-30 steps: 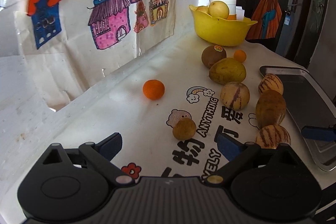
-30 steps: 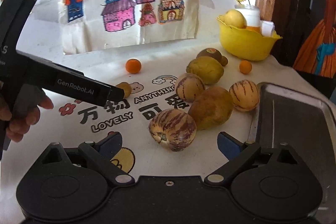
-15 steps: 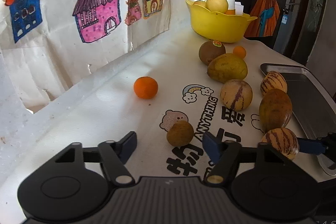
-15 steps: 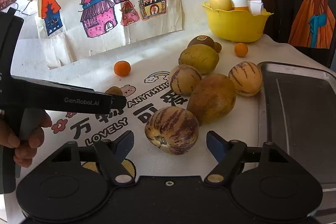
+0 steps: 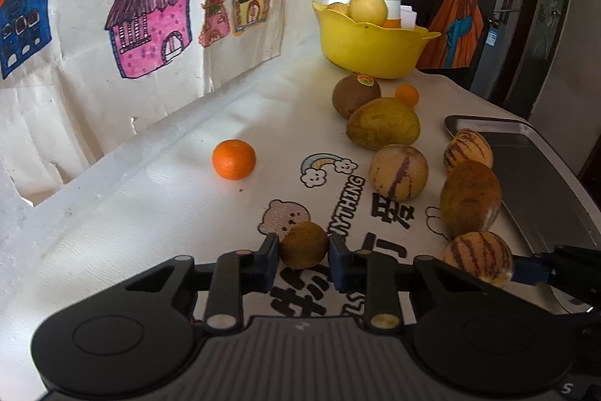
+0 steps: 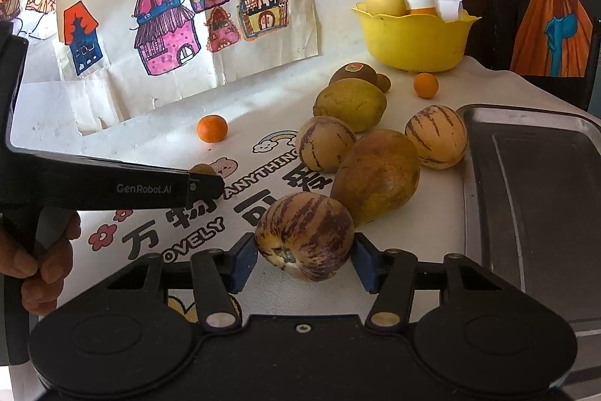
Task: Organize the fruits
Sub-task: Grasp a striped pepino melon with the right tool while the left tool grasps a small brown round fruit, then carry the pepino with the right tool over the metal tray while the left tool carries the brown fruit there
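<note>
Left wrist view: our left gripper (image 5: 303, 248), jaws just closed, pinches a small brown fruit (image 5: 303, 245) on the printed tablecloth (image 5: 157, 213), bare towards the wall.

Right wrist view: our right gripper (image 6: 305, 256), jaws closing, clasps a striped pepino melon (image 6: 305, 236) near the metal tray (image 6: 533, 190)'s edge.

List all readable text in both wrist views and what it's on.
"GenRobot.AI": side of the left claw.
"ANYTHING": printed tablecloth.
"LOVELY": tablecloth, lower line; the left wrist view shows only "LS".
"万物可爱": large characters on the tablecloth, partly covered by fruit.
Sticker on the kiwi: too small to read.
</note>
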The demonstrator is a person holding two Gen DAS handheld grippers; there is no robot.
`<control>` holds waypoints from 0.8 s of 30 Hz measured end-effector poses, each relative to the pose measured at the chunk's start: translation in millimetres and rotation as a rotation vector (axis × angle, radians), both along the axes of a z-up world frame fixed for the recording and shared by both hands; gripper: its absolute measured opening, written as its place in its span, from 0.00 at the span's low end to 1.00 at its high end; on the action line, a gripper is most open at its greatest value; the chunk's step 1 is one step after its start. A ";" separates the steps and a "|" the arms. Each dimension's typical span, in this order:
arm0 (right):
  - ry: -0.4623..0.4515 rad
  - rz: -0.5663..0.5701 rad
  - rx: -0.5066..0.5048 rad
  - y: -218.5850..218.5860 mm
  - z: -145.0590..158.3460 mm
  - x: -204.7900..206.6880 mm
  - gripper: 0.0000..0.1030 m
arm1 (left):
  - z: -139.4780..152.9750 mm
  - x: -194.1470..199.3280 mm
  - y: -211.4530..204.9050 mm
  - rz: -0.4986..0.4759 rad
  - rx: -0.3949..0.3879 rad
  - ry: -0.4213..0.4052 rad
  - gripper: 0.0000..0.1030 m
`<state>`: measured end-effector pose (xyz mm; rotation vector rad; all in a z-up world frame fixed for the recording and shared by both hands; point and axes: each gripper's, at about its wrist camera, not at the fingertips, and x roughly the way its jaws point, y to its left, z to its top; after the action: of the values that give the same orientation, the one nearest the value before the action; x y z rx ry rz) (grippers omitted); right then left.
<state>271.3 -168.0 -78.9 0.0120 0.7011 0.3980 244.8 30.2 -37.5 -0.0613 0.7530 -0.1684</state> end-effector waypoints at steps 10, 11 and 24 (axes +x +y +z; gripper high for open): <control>-0.026 -0.007 0.053 -5.4 -2.9 -2.5 0.54 | 2.9 -7.2 0.0 0.016 -0.033 0.009 0.29; -0.029 -0.008 0.058 -6.7 -3.3 -4.3 0.54 | 3.8 -8.2 0.7 0.021 -0.037 0.009 0.29; -0.084 -0.019 0.122 -54.3 36.8 -37.5 0.53 | 28.0 -22.4 -24.5 0.005 -0.073 -0.010 0.30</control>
<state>233.8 -222.3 -42.1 0.1171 0.5930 0.4200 222.4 5.6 -9.5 -0.1312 0.7364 -0.1908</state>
